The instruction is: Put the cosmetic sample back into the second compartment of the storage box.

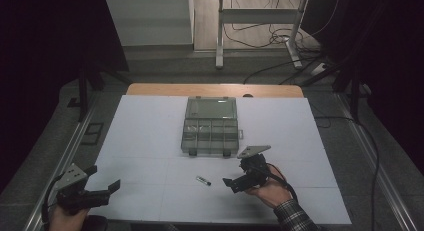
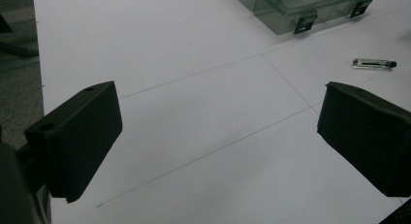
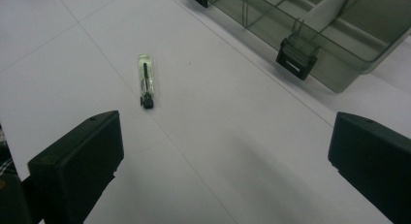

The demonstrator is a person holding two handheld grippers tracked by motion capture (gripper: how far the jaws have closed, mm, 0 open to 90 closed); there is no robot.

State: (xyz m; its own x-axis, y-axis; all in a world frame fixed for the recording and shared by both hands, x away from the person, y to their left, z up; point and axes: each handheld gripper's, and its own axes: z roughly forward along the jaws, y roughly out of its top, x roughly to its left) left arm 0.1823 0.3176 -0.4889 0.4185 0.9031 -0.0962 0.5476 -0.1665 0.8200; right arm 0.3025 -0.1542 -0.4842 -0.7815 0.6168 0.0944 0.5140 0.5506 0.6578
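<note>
1. Clear plastic vial (image 1: 203, 180) with a black cap lies on its side on the white table (image 1: 150, 136), well in front of the open organizer box (image 1: 210, 136) and apart from it.
2. Right gripper (image 1: 235, 182) hovers just to the right of the vial, jaws wide apart and holding nothing; in the right gripper view the vial (image 3: 145, 81) sits ahead of the jaws, toward the left one.
3. Left gripper (image 1: 102, 186) is near the table's front left corner, well away from the vial, jaws likewise spread and empty.
4. Step judged in hand: approach for pickup of the vial.
5. Next move likely calls for shifting the right gripper over to straddle the vial across its narrow width, lowering, then closing.
</note>
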